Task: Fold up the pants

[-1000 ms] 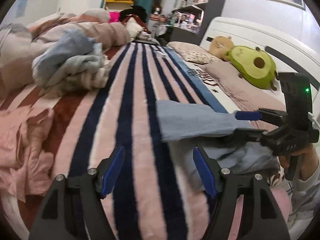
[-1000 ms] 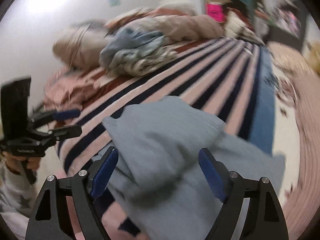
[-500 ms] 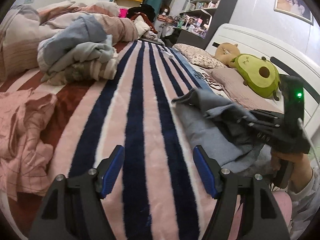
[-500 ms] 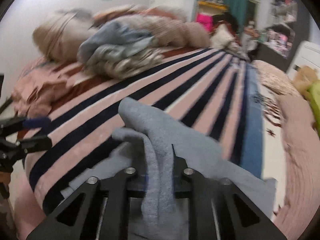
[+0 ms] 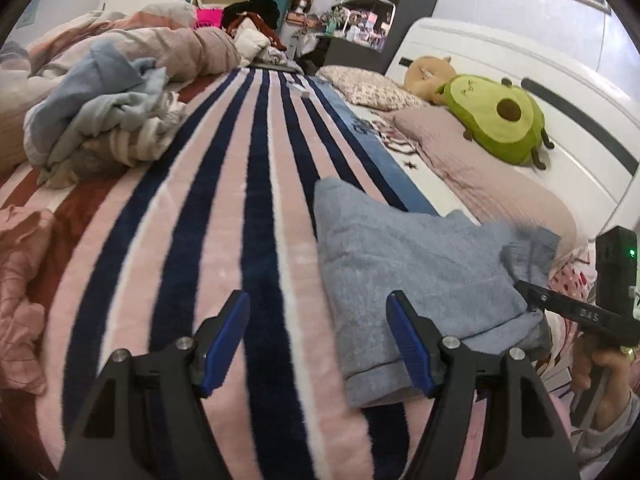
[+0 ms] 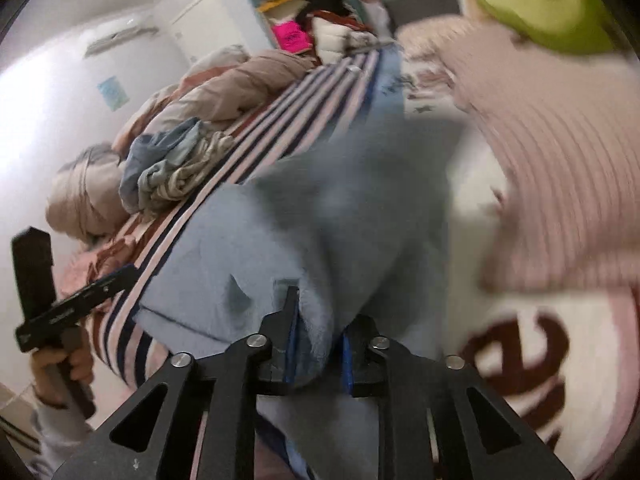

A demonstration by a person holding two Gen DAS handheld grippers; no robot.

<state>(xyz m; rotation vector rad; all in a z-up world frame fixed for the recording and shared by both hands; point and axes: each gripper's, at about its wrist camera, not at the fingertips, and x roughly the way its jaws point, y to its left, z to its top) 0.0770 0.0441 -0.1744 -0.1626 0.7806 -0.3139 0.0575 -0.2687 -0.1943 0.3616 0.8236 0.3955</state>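
Grey-blue pants (image 5: pixel 420 264) lie folded on the striped blanket (image 5: pixel 240 200) at the bed's near right. My left gripper (image 5: pixel 318 340) is open and empty, just left of the pants' near edge. My right gripper (image 6: pixel 316 344) is shut on a bunched fold of the pants (image 6: pixel 312 240) and shows in the left wrist view (image 5: pixel 532 300) at their right edge. The left gripper shows in the right wrist view (image 6: pixel 120 280) at the far left, beside the pants.
A heap of clothes (image 5: pixel 100 120) and a rumpled duvet (image 5: pixel 180 48) lie at the far left. An avocado plush (image 5: pixel 496 120) rests on a pink pillow (image 5: pixel 480 176) by the white headboard (image 5: pixel 520 68). Pink fabric (image 5: pixel 20 280) lies at the left edge.
The right gripper closed on the pants and carried the fold over to the right; the pants now lie flatter. The left gripper stayed open and moved closer to the pants.
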